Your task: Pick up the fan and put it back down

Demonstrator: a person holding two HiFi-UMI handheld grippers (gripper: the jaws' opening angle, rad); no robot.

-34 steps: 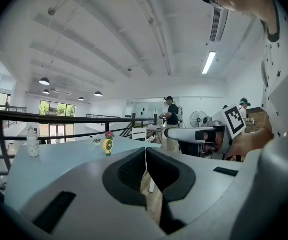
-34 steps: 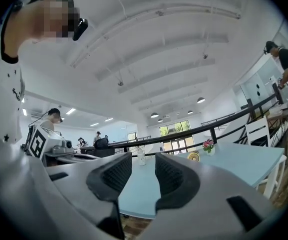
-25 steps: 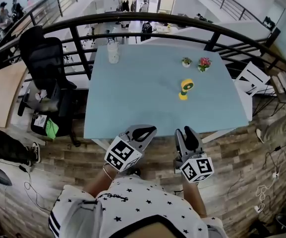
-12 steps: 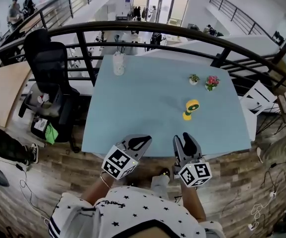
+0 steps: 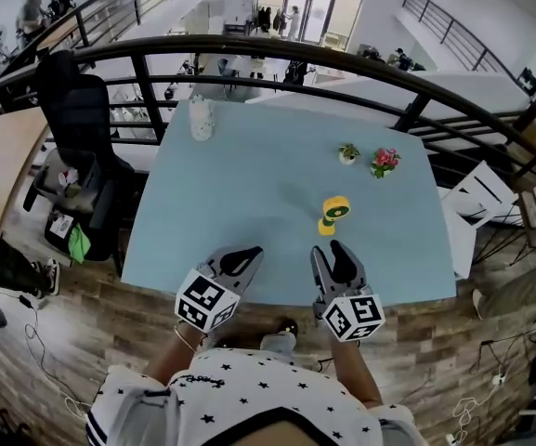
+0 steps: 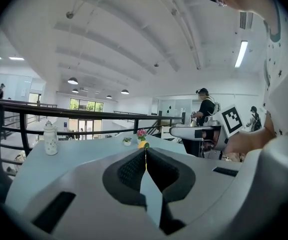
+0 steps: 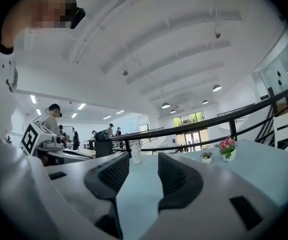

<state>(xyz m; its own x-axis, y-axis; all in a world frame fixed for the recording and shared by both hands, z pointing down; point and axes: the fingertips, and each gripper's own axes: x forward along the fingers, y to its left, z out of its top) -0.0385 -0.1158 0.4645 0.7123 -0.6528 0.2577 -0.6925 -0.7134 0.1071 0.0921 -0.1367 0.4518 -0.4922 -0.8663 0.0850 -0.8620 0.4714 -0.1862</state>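
1. Yellow, the small fan [image 5: 333,214] stands upright on the pale blue worktop [image 5: 240,193], right of centre, near the right gripper [image 5: 329,249] but apart from it.
2. The right gripper's fingers stand apart, having just been opening, with nothing between them.
3. The left gripper [image 5: 249,253] hovers at the worktop's near edge, its fingers closed together and empty.
4. A green potted plant [image 5: 347,153] and a pink flower pot [image 5: 385,162] sit beyond the fan.
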